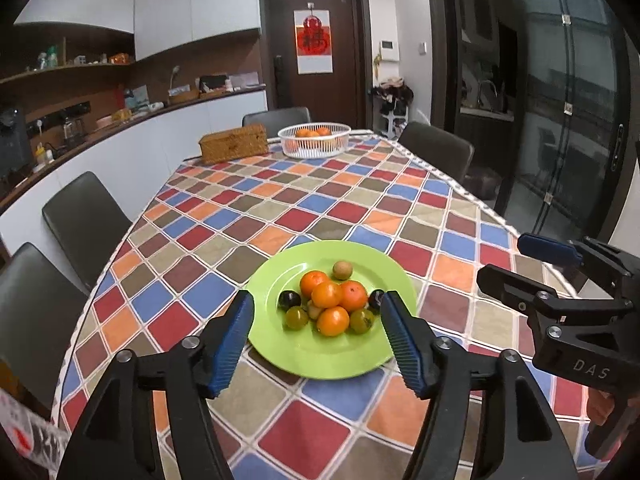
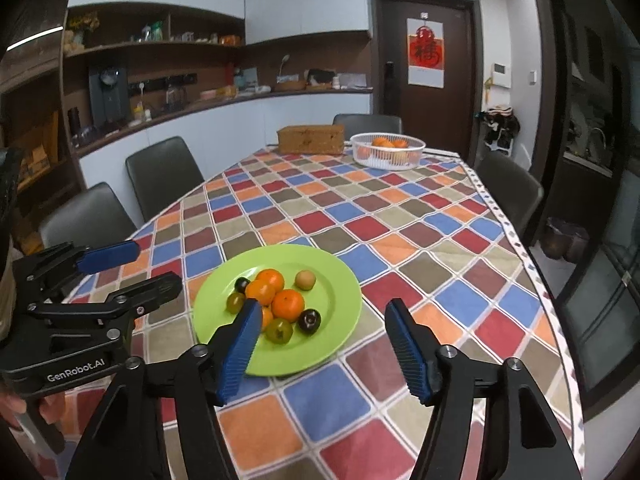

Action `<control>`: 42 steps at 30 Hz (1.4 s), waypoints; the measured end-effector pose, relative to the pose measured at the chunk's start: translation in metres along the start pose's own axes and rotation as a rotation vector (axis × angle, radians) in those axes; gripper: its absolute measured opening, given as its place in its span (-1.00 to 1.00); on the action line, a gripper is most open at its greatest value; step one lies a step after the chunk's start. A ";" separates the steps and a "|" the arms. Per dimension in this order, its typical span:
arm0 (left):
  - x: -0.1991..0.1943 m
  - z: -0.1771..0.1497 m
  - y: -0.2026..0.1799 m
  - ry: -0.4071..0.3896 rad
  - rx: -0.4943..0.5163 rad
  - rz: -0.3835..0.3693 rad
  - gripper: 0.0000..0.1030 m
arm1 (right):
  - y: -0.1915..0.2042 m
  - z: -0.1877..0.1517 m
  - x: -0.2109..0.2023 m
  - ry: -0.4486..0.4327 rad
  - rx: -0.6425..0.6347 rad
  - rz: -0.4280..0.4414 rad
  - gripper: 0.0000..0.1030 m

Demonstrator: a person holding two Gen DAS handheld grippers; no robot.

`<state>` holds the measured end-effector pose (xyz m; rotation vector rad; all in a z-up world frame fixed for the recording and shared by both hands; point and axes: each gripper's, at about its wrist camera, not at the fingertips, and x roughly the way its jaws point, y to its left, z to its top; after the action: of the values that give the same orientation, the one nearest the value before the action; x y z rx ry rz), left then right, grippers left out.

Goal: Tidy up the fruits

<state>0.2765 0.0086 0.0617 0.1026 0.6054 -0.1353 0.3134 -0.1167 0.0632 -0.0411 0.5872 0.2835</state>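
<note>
A green plate [image 1: 280, 344] [image 2: 340, 280] sits near the front of the checked tablecloth and holds several oranges [image 1: 327, 294] [image 2: 287, 304], two dark plums [image 1: 289, 300] [image 2: 310, 320], two green fruits [image 1: 297, 317] [image 2: 279, 330] and a small tan fruit [image 1: 342, 270] [image 2: 305, 280]. A white basket [image 1: 314, 148] [image 2: 387, 160] with oranges stands at the table's far end. My left gripper [image 1: 318, 336] is open and empty, hovering over the plate's near side. My right gripper [image 2: 324, 340] is open and empty, over the plate's right edge. Each gripper shows in the other's view, the right one [image 1: 532, 256] and the left one [image 2: 132, 268].
A woven box [image 1: 234, 144] [image 2: 311, 140] stands beside the basket at the far end. Dark chairs [image 1: 86, 220] [image 2: 510, 188] line both long sides of the table. A counter and shelves run along the left wall; a glass door is on the right.
</note>
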 end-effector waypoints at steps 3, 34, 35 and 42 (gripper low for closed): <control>-0.019 -0.007 -0.003 -0.020 -0.001 -0.002 0.35 | 0.002 -0.007 -0.017 -0.012 0.011 -0.011 0.31; -0.149 -0.077 -0.030 -0.142 -0.018 0.024 0.68 | 0.034 -0.080 -0.144 -0.111 -0.003 -0.033 0.36; -0.151 -0.078 -0.031 -0.145 -0.019 0.023 0.68 | 0.033 -0.082 -0.146 -0.113 0.001 -0.030 0.36; -0.159 -0.082 -0.032 -0.161 -0.018 0.021 0.74 | 0.035 -0.088 -0.155 -0.125 -0.002 -0.037 0.36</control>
<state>0.0957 0.0040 0.0839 0.0796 0.4450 -0.1168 0.1323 -0.1324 0.0768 -0.0354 0.4612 0.2490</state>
